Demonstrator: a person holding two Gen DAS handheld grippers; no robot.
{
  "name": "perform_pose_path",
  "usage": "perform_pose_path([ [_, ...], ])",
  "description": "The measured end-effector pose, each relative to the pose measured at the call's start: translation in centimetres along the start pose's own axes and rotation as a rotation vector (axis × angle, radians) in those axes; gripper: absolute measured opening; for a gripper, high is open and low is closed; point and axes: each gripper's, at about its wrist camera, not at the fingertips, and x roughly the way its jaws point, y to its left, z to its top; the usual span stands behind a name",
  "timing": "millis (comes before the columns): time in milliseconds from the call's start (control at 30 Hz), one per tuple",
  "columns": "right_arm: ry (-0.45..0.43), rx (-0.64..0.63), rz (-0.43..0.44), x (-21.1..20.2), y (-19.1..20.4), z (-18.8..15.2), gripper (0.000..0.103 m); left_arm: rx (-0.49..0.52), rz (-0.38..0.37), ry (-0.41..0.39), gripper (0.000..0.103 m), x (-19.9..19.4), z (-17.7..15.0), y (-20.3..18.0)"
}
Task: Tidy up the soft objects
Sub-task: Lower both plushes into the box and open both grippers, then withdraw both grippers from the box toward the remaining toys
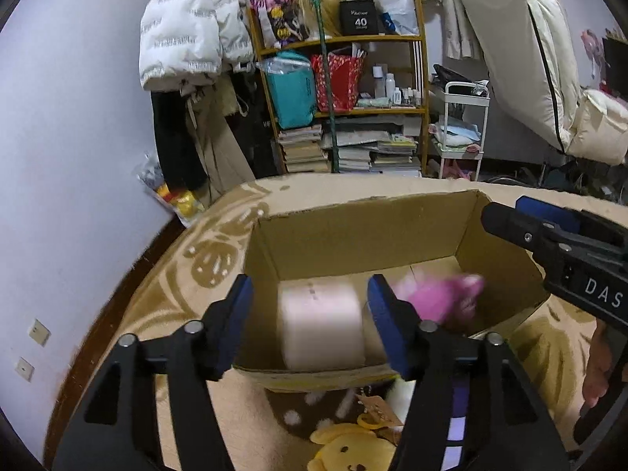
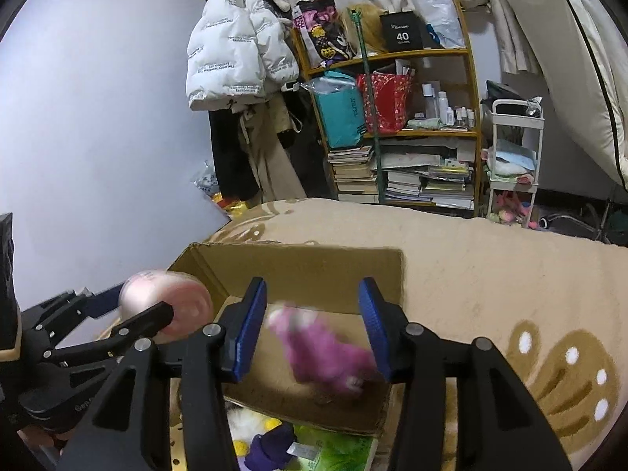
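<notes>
Looking along the left gripper [image 1: 310, 314], its fingers stand apart around a blurred pale pink cylindrical roll [image 1: 320, 324] over the open brown cardboard box [image 1: 353, 235]; no pad visibly presses it. Only the right wrist view shows the right gripper [image 2: 312, 327], fingers wide, flanking a blurred magenta plush toy [image 2: 329, 353] inside that box. A yellow plush bear [image 1: 349, 451] lies on the beige patterned blanket [image 2: 490, 274] below.

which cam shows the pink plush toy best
The right wrist view: the pink plush toy sits centred between its open fingers, over the cardboard box. The left wrist view catches it blurred, partly behind a finger.
</notes>
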Motion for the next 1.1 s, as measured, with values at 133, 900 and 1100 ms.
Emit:
perform_pose_path([
  [133, -0.015, -0.004, -0.006, -0.8, 0.3, 0.0, 0.064, 0.004, 0.005, -0.012, 0.075, -1.0, 0.0, 0.1],
  [900, -0.082, -0.017, -0.023, -9.4, 2.5, -0.5, 0.103, -0.059, 0.017, -0.039, 0.100, -10.5, -1.9, 2.7],
  [1100, -0.047, -0.055, -0.044, -11.2, 3.4, -1.2, 0.103, -0.065, 0.023, 0.012, 0.100, -11.9, -3.3, 2.8],
])
